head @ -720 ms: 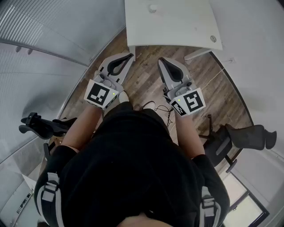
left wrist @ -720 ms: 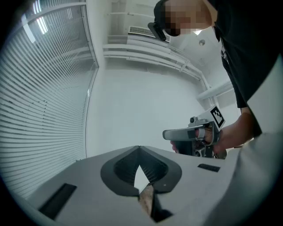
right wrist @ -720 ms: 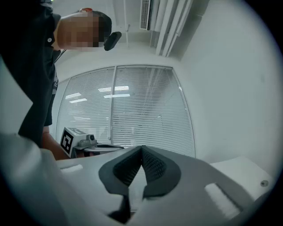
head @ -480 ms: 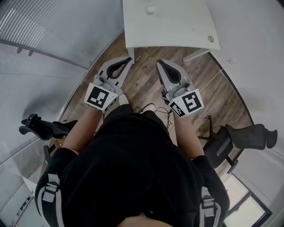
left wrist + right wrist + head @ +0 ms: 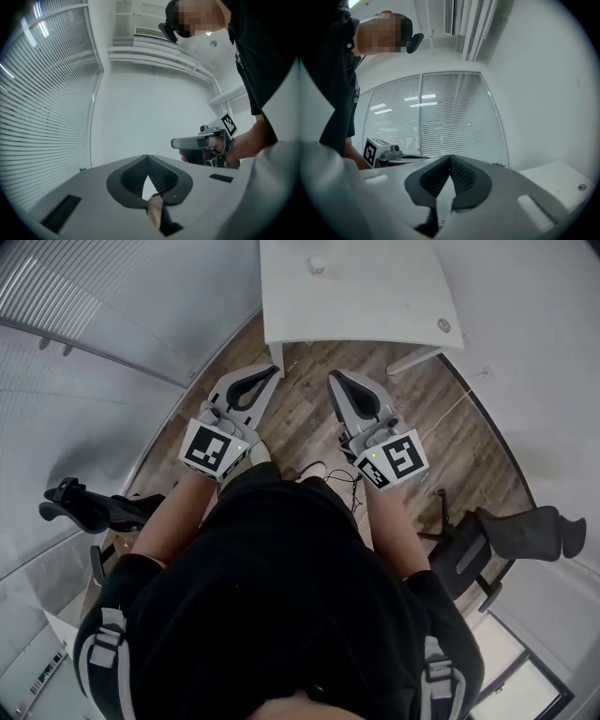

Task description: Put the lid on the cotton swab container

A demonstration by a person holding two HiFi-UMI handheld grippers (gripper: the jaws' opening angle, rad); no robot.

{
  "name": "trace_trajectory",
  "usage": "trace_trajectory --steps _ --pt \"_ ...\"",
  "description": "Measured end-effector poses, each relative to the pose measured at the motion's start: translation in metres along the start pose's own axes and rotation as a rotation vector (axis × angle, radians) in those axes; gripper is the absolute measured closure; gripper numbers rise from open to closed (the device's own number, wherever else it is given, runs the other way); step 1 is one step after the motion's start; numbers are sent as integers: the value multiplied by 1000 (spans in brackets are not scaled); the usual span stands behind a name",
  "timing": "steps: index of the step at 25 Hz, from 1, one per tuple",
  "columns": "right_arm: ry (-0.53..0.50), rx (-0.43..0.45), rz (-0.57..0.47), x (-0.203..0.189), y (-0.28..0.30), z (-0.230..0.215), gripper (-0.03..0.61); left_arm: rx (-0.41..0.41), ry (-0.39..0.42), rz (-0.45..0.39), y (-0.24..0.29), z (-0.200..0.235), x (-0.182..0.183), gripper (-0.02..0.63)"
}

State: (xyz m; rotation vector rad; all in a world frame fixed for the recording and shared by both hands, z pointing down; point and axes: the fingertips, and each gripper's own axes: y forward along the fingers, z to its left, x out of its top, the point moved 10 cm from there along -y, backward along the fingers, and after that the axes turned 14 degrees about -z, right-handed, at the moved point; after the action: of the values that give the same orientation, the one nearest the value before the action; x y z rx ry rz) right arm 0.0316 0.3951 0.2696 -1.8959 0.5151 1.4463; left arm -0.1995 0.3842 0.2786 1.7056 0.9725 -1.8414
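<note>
In the head view a white table (image 5: pixel 375 306) lies ahead, with a small round white thing (image 5: pixel 318 265) near its far edge. I cannot tell whether that is the cotton swab container or its lid. My left gripper (image 5: pixel 272 367) and right gripper (image 5: pixel 335 379) are held side by side over the wooden floor, short of the table's near edge. Both are shut with nothing between the jaws. The left gripper view shows its closed jaws (image 5: pixel 148 157) tilted up at a white wall. The right gripper view shows its closed jaws (image 5: pixel 450 157) before window blinds.
A small round disc (image 5: pixel 442 325) sits near the table's right corner. A black office chair (image 5: pixel 511 535) stands at the right and another black chair (image 5: pixel 84 510) at the left. A cable (image 5: pixel 333 468) lies on the wooden floor (image 5: pixel 441 427). Blinds (image 5: pixel 84 306) line the left.
Both grippers have drifted a little forward toward the table's near edge. Their jaws have stayed shut.
</note>
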Motion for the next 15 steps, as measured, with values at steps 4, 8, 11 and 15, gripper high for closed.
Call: trace_trajectory --steps 4,8,11,15 --pt "4 4 5 0 -3 -3 568 1 -5 1 3 -3 -1 604" --pt "0 -24 14 -1 -7 -9 458 7 16 -2 5 -6 -2 593" --pt "-2 -28 17 -1 -7 -12 405 10 16 -1 6 -5 -3 498" --pt "1 -19 16 0 -9 -14 343 18 6 -3 7 -3 -6 424"
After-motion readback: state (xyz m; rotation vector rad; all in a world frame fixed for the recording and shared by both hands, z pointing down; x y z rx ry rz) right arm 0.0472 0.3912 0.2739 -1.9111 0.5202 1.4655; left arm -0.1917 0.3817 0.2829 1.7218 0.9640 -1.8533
